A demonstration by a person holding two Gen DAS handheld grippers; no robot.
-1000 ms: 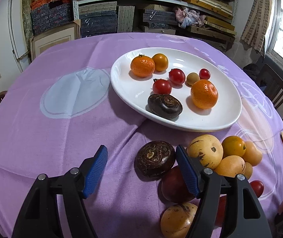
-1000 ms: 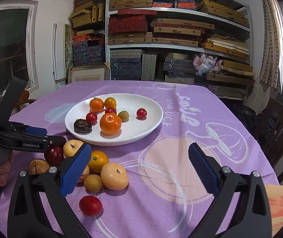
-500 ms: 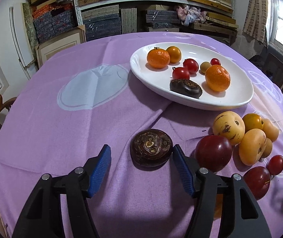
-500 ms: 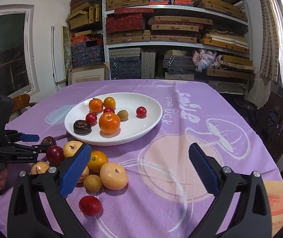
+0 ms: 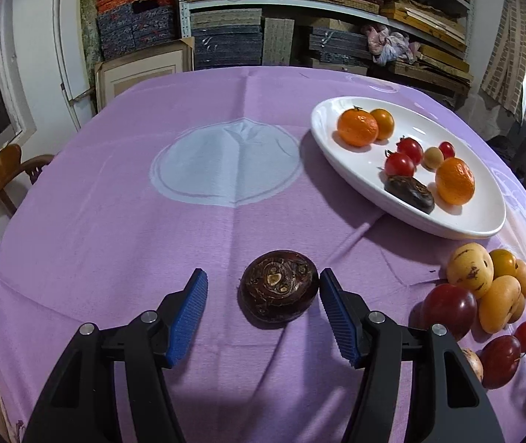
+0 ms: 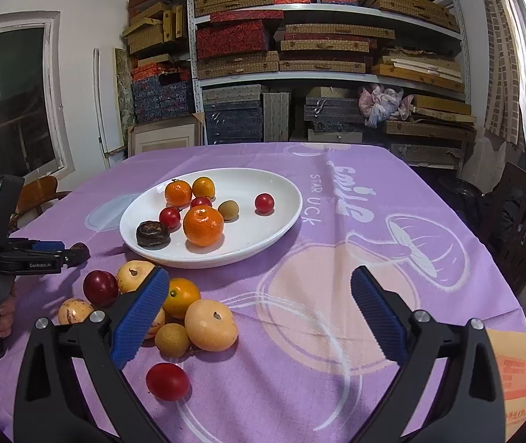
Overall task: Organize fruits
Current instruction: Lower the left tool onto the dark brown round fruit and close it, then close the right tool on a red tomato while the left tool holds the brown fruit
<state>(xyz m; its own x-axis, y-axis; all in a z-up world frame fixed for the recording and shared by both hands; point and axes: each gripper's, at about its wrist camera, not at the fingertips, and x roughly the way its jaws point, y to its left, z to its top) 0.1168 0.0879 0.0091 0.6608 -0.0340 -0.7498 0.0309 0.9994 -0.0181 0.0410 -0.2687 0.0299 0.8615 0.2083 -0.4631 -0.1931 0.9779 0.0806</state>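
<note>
we hold the left tongs (image 5: 263, 295) low over the purple cloth (image 5: 115, 240) on the worktop, jaws spread around a dark brown water chestnut (image 5: 279, 289) that sits on the cloth between the blue pads; the right pad lies just beside it and the left pad stands apart, so nothing is gripped. off to the right lies the white plate (image 5: 336, 155), carrying two oranges, small tomatoes, a pale round fruit and another dark chestnut (image 5: 408, 191). near the plate's close edge a loose heap of fruit (image 5: 484, 288) rests on the cloth: yellow ones, dark red plums and small red tomatoes.

our right tongs (image 6: 259, 313) hang wide open above the cloth and hold nothing. from the right wrist view the heap of fruit sits just beside the left pad, a lone red tomato (image 6: 168, 381) lies nearer to us, and the plate (image 6: 263, 243) sits beyond the heap. the left tongs (image 6: 61, 253) show at the far left edge, with the chestnut at their tips.
</note>
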